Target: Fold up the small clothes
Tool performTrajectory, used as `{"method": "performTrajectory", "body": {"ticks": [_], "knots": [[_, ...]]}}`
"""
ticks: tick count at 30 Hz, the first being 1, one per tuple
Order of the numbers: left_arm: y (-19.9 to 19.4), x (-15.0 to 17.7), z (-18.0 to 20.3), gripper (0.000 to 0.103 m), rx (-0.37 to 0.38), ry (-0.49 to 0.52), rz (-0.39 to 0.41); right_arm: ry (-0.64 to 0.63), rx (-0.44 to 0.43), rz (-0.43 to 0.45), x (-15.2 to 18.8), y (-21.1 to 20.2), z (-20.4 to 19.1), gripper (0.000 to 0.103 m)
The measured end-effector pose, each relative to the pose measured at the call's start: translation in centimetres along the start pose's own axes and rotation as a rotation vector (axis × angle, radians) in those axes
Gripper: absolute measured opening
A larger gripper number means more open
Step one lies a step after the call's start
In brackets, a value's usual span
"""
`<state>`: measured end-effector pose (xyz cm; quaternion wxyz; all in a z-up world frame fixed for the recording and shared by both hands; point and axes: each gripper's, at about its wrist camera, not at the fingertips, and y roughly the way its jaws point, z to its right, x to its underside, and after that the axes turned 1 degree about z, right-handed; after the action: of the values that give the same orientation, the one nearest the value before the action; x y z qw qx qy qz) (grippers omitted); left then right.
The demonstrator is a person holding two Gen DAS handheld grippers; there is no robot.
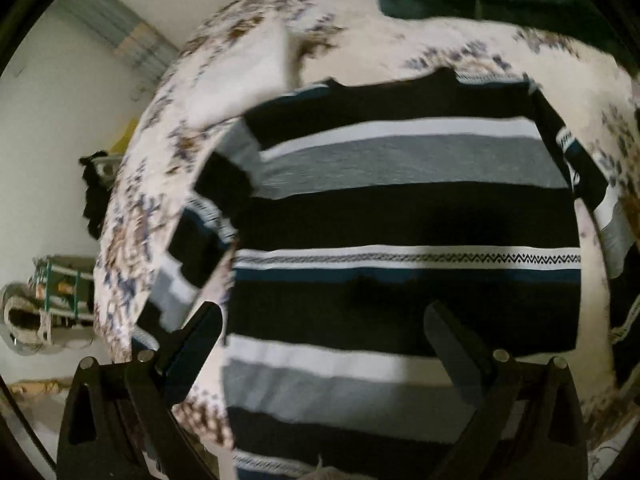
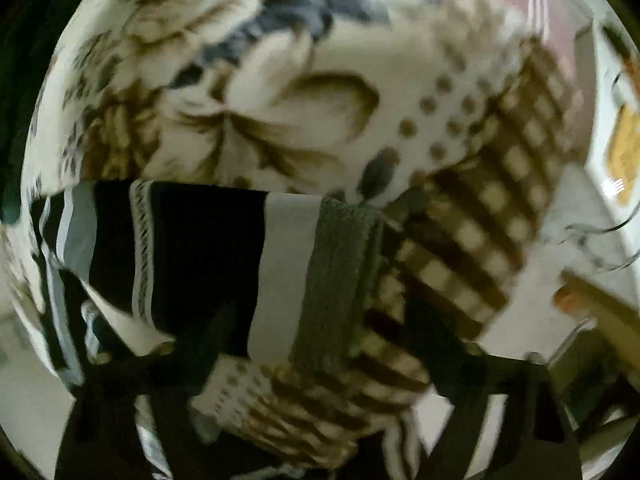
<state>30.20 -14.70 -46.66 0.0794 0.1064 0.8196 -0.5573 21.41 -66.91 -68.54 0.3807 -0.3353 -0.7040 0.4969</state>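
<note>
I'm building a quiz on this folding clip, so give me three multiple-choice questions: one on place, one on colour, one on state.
1. Where does the striped sweater lie?
A. on a floral blanket
B. in a basket
C. on a hanger

2. Which colours are its stripes?
A. red, yellow
B. black, white, grey
C. pink, green

3. How do the left tongs stand?
A. shut on a sock
B. out of view
C. open, empty

Key: A, blanket pattern surrounds the sweater; B, those bands show across it; C, fingers wide apart with nothing between.

Left claw (image 1: 324,328), jaws apart, hovers over striped sweater (image 1: 400,208) on floral blanket (image 1: 360,52).
</note>
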Motion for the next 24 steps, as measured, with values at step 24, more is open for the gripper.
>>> {"method": "performTrajectory", "body": {"ticks": [24], "knots": [[3.0, -6.2, 9.8, 0.103, 0.134, 0.046, 0.063, 0.168, -0.017, 0.302, -16.4, -7.3, -1.0, 0.048]]}}
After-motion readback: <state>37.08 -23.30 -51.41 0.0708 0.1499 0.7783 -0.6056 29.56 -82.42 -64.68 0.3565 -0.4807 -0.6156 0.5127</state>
